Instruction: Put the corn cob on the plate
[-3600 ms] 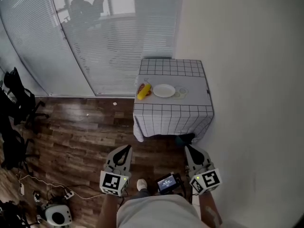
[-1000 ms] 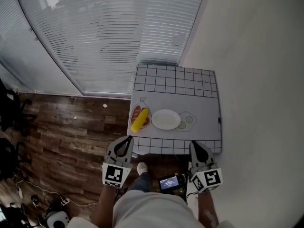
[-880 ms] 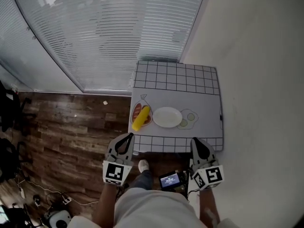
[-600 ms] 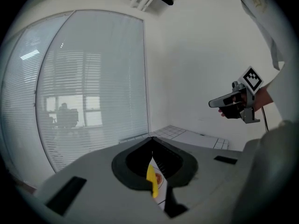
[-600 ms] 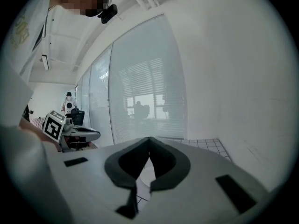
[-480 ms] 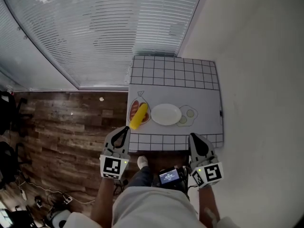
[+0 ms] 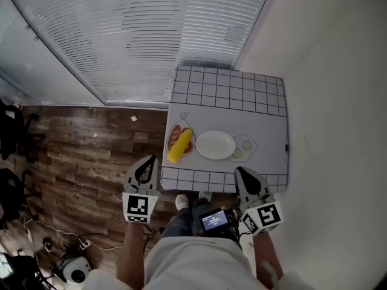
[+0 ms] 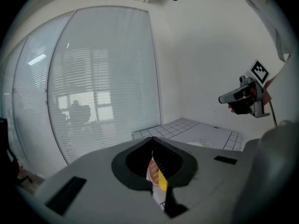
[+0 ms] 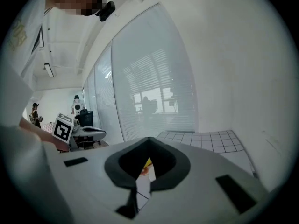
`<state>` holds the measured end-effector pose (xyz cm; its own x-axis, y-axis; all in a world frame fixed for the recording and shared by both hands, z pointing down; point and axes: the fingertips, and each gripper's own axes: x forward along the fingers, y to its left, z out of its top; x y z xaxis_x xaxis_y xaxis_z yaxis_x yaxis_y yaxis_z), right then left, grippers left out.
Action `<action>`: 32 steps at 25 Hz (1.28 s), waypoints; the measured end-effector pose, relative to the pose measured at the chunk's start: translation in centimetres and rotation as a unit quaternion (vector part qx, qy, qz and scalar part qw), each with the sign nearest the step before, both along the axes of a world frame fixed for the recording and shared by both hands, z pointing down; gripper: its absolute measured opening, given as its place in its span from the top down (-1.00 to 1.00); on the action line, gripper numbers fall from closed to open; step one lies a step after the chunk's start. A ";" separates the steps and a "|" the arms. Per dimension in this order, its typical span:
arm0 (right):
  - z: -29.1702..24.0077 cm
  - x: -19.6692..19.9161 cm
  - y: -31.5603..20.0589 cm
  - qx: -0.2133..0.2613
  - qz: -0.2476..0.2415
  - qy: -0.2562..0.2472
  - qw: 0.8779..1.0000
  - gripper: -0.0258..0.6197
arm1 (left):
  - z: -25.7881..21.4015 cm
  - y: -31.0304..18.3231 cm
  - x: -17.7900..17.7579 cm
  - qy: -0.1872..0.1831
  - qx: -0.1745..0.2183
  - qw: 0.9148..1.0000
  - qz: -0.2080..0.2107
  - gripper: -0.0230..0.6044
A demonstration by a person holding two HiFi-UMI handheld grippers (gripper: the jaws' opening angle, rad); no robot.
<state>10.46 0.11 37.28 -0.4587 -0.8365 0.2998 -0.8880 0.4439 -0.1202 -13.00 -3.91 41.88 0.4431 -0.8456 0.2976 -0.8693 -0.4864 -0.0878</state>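
Note:
A yellow corn cob (image 7: 180, 145) lies on the left part of a small table with a grid-patterned cloth (image 7: 227, 89), on a printed picture, just left of an empty white plate (image 7: 215, 144). My left gripper (image 7: 147, 164) hangs shut and empty in front of the table's near left corner. My right gripper (image 7: 243, 174) is shut and empty at the near edge, right of the plate. In the left gripper view the corn cob (image 8: 162, 180) shows through the slit below the shut left gripper (image 8: 152, 139). The right gripper (image 9: 149, 139) also frames the corn cob (image 9: 147, 162).
A white wall runs along the table's right side and a blinded window (image 7: 151, 35) stands behind it. Wood floor (image 7: 78, 156) lies to the left, with chairs and cables at the far left. A small screen (image 7: 213, 220) sits at the person's waist.
The person has stepped up to the table, which now lies closer in the head view. Both grippers have come forward and down to its near edge, still shut.

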 end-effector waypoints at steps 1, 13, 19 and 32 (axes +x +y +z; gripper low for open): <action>0.0 -0.1 -0.4 0.002 -0.006 0.002 1.000 0.90 | 0.0 -0.1 -0.1 0.004 -0.002 1.000 -0.005 0.90; 3.8 -1.6 -4.2 -0.041 -0.064 -0.013 0.997 0.90 | 3.5 -1.9 2.5 -0.028 -0.049 0.998 -0.027 0.90; 6.8 -2.3 -4.6 -0.075 -0.093 -0.016 0.993 0.90 | 5.6 -1.4 3.4 -0.047 -0.078 0.995 -0.050 0.90; 10.6 -5.2 -6.5 -0.157 -0.099 -0.090 0.979 0.90 | 9.0 -1.1 5.1 -0.096 -0.107 0.989 -0.042 0.90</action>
